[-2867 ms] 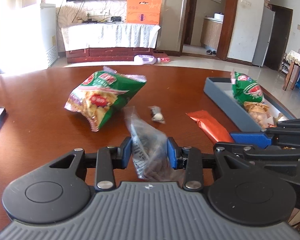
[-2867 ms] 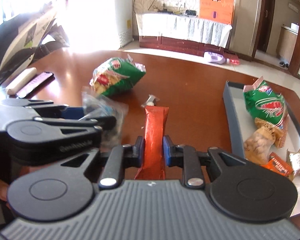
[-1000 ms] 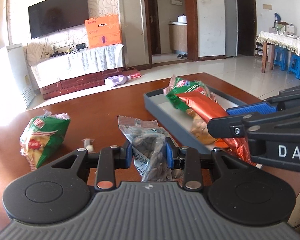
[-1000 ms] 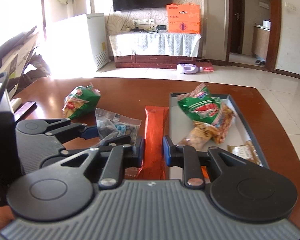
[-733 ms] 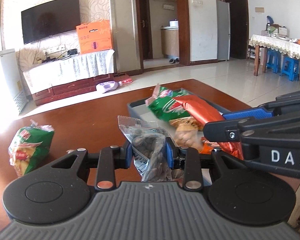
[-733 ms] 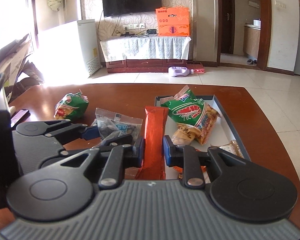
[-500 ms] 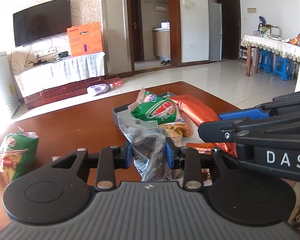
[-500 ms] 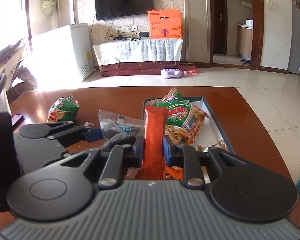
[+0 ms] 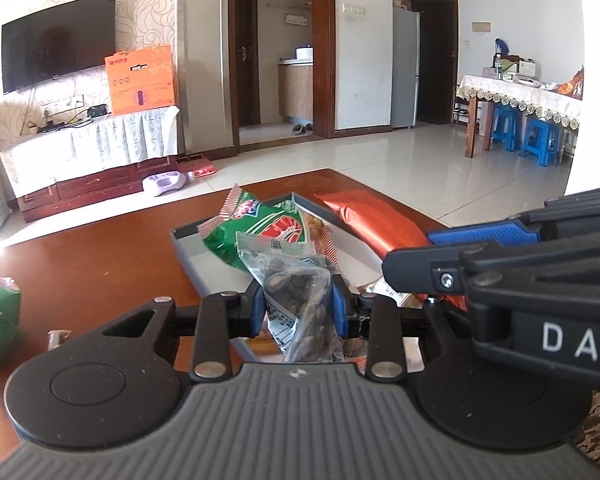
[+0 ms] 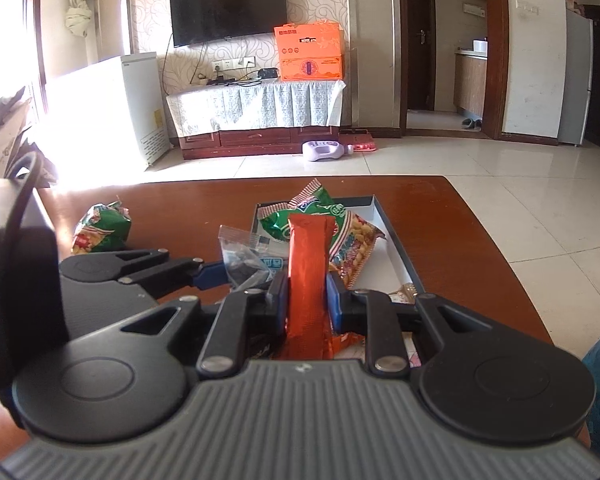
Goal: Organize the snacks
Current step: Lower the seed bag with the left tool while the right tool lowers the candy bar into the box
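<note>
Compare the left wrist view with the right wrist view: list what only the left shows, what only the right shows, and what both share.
Only the left wrist view shows the dining table with lace cloth and blue stools. Only the right wrist view shows the white chest freezer and knotted curtain. Both show the grey tray, the left gripper shut on the clear seed bag, the right gripper shut on the orange packet, the television and the orange box.
</note>
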`<state>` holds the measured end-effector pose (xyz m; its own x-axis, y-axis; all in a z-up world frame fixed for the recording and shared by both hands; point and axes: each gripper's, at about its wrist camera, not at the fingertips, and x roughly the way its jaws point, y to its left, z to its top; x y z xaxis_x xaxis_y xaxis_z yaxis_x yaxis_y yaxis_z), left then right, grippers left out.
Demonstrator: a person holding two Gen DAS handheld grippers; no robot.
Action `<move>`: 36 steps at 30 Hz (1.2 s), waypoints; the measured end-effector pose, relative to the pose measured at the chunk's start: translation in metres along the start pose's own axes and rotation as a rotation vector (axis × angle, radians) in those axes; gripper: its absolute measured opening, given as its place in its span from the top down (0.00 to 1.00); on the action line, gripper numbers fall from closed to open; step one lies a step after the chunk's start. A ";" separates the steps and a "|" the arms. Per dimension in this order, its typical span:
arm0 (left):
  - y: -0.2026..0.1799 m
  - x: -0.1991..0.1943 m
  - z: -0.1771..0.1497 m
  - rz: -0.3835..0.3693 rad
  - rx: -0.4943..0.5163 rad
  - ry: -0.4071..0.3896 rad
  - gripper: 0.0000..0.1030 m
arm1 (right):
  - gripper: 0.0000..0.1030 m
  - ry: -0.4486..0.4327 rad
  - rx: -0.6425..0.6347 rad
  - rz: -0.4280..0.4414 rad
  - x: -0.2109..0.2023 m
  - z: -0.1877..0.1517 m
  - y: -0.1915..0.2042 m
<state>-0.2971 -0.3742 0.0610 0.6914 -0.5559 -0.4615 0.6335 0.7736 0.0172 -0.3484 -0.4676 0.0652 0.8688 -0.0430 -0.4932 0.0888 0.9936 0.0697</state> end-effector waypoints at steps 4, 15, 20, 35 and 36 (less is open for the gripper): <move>-0.009 0.013 0.002 -0.018 0.007 0.004 0.64 | 0.77 0.003 0.013 -0.018 0.002 -0.001 -0.007; -0.018 0.057 0.000 -0.086 0.022 0.049 0.63 | 0.77 0.029 0.043 -0.066 0.011 -0.005 -0.021; -0.018 0.068 -0.003 -0.103 0.029 0.046 0.63 | 0.77 0.036 0.044 -0.072 0.013 -0.005 -0.022; -0.023 0.062 -0.018 -0.101 0.091 0.058 0.25 | 0.77 0.087 0.048 -0.058 0.036 -0.004 -0.020; -0.024 0.059 -0.019 -0.101 0.097 0.059 0.25 | 0.77 0.091 0.048 -0.058 0.038 -0.005 -0.020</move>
<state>-0.2778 -0.4196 0.0160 0.6029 -0.6083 -0.5162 0.7311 0.6802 0.0524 -0.3193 -0.4886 0.0410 0.8137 -0.0885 -0.5745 0.1626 0.9835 0.0788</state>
